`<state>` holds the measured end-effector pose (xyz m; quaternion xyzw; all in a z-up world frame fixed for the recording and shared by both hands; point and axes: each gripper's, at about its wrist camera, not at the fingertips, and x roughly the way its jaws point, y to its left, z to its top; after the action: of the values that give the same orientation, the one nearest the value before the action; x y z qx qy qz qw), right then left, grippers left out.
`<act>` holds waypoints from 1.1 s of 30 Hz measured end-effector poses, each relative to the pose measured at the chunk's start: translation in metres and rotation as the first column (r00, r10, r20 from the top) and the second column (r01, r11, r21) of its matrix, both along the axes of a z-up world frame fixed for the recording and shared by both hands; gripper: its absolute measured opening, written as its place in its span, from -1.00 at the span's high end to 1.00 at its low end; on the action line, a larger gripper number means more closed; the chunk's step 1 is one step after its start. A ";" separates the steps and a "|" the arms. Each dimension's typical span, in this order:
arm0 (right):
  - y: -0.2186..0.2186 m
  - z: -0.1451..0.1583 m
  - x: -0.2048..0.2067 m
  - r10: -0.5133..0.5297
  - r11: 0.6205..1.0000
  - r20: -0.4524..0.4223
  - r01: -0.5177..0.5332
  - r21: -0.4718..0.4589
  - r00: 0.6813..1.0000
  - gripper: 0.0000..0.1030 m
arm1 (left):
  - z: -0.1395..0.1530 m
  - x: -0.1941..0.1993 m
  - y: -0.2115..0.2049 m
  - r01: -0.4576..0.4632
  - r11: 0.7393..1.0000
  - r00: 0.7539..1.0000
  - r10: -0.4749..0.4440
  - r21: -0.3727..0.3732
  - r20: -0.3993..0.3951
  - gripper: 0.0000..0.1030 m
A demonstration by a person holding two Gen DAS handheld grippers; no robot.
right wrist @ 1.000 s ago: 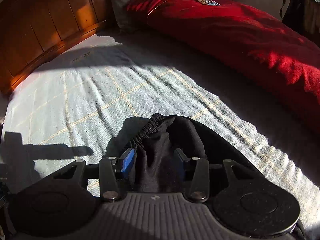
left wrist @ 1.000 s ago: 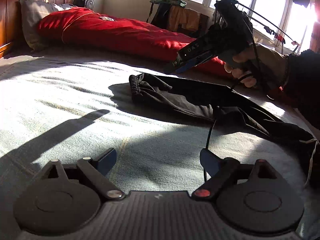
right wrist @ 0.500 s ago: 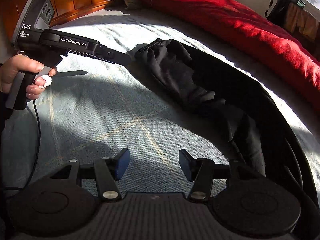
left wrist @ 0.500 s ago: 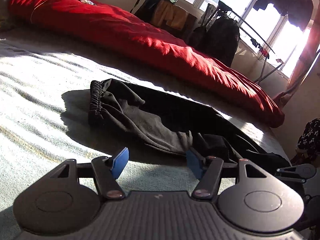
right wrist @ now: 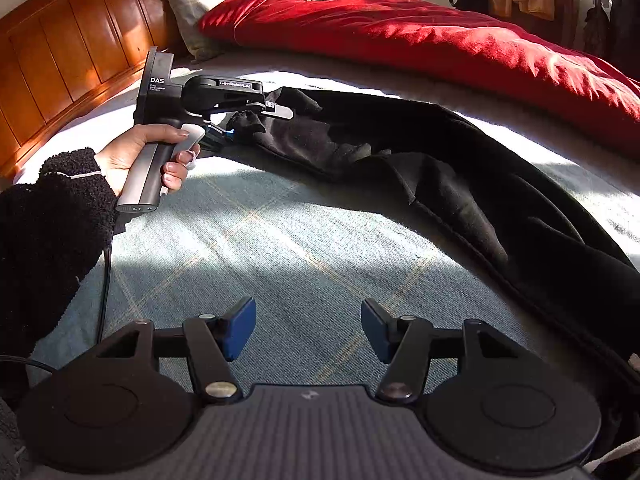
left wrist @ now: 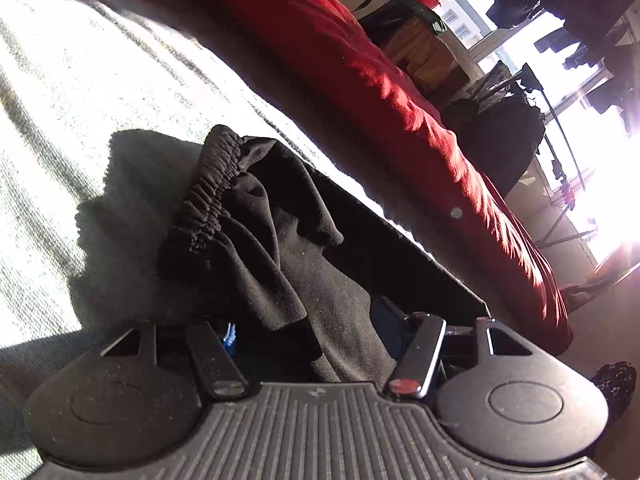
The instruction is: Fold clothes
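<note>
Black trousers (left wrist: 280, 240) (right wrist: 440, 168) lie stretched across the pale checked bedsheet (right wrist: 280, 240). Their elastic waistband (left wrist: 208, 192) is at the left end. My left gripper (left wrist: 306, 328) (right wrist: 248, 122), held in a person's hand (right wrist: 148, 152), is at that waist end. Its jaws stand wide, with a fold of the black cloth lying between them. The right gripper (right wrist: 308, 328) hovers open over bare sheet, near the middle of the trousers, and nothing is between its blue pads (right wrist: 240, 328).
A red duvet (right wrist: 420, 40) (left wrist: 380, 80) runs along the far side of the bed. A grey pillow (right wrist: 192, 4) leans on the wooden headboard (right wrist: 60, 60). A drying rack with dark clothes (left wrist: 560, 120) stands by the bright window.
The left gripper has pushed forward and low onto the waist end, so cloth now lies between its jaws. The right gripper stays open and has turned slightly towards the headboard.
</note>
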<state>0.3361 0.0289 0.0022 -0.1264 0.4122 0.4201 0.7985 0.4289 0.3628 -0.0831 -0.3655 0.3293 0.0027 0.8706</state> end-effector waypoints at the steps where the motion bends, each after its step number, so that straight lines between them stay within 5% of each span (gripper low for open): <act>1: -0.002 0.000 0.000 -0.005 1.000 0.000 0.005 0.007 1.000 -0.22 | 0.003 0.004 -0.001 0.005 0.999 1.000 -0.005 0.034 -0.003 -0.06; 10: -0.016 -0.005 0.002 -0.045 0.999 -0.017 0.045 -0.004 0.999 -0.22 | 0.026 0.029 0.021 -0.031 0.977 0.999 0.034 0.213 -0.009 0.03; 16: -0.024 -0.006 0.007 -0.070 0.997 -0.032 0.071 0.016 0.997 -0.22 | 0.009 0.024 0.012 0.033 0.989 0.999 -0.030 0.144 -0.024 -0.05; 18: -0.024 -0.007 0.010 -0.072 0.997 -0.040 0.073 0.020 0.997 -0.22 | 0.006 0.020 0.007 0.033 0.983 0.999 -0.032 0.181 -0.012 0.04; 20: -0.022 -0.008 0.010 -0.069 0.997 -0.039 0.069 0.015 0.997 -0.22 | 0.007 0.021 0.009 0.014 0.977 1.000 -0.011 0.212 -0.015 0.62; 21: -0.021 -0.008 0.010 -0.063 0.998 -0.037 0.063 0.013 0.997 -0.22 | 0.008 0.022 0.012 0.001 0.975 1.000 0.004 0.223 -0.019 0.70; 33: -0.031 -0.001 0.008 -0.094 0.996 -0.014 0.094 0.009 0.995 -0.22 | 0.037 0.074 0.052 -0.044 0.947 0.998 0.057 0.319 -0.031 0.73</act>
<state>0.3443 -0.0022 0.0017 -0.1001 0.4210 0.3849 0.8152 0.5025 0.4147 -0.0464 -0.2286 0.3323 0.0855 0.9110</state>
